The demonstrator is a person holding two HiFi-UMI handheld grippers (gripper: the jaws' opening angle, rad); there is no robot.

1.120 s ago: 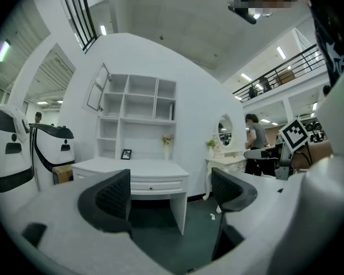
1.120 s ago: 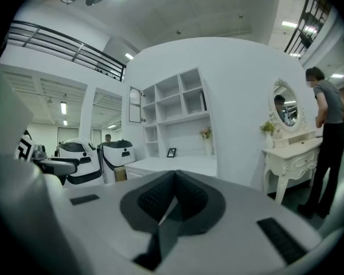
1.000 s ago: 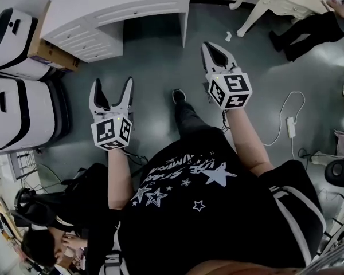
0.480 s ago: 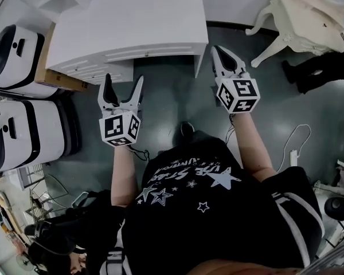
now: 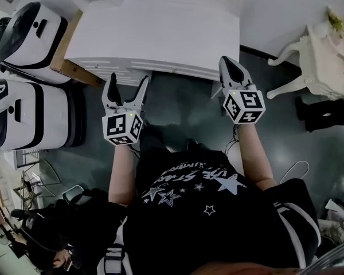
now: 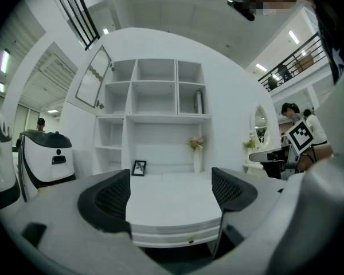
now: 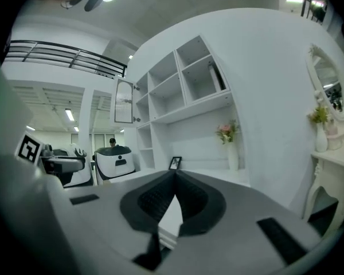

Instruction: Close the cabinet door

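A white shelf unit (image 6: 155,113) rises behind a white desk (image 5: 155,33). Its cabinet door (image 6: 94,79) is a glass-paned panel at the top left and stands swung open to the left; the right gripper view shows the door (image 7: 124,101) too. Both grippers are far below it, near the desk's front edge. My left gripper (image 5: 127,79) is open and holds nothing, with the desk top showing between its jaws (image 6: 169,191). My right gripper (image 5: 225,61) is shut with nothing in it, its pads meeting (image 7: 173,179).
A picture frame (image 6: 139,168) and a vase of flowers (image 6: 196,153) stand on the desk. Two white machines (image 5: 28,36) and a cardboard box (image 5: 74,67) are at the left, an ornate white table (image 5: 327,56) at the right. A person crouches behind (image 5: 51,234).
The person has stepped toward the desk, which now fills more of the head view. Both grippers came forward to its front edge. The left stays open, the right stays shut.
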